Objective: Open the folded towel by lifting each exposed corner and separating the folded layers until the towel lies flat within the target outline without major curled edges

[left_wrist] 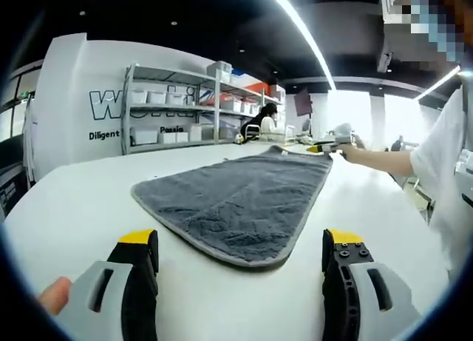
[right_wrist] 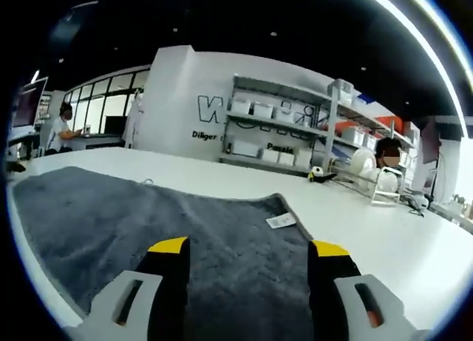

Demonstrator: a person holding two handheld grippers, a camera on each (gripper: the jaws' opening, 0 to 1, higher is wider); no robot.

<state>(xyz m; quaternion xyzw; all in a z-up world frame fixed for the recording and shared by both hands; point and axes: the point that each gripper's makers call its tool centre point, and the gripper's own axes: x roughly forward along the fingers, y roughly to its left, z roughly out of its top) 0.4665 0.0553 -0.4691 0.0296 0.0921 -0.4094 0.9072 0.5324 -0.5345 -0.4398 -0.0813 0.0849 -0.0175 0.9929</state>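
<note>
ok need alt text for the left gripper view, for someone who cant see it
A grey terry towel with a stitched border lies spread along a white table, stretching away from the open left gripper, whose grey, yellow-tipped jaws stand apart, off the cloth. At the towel's far end the right gripper meets its corner, with the person's bare arm behind it; metal shelving with white boxes lines the back wall.

Fuzzy grey cloth towel (left_wrist: 236, 200) on smooth matt white table (left_wrist: 74, 208).
</note>
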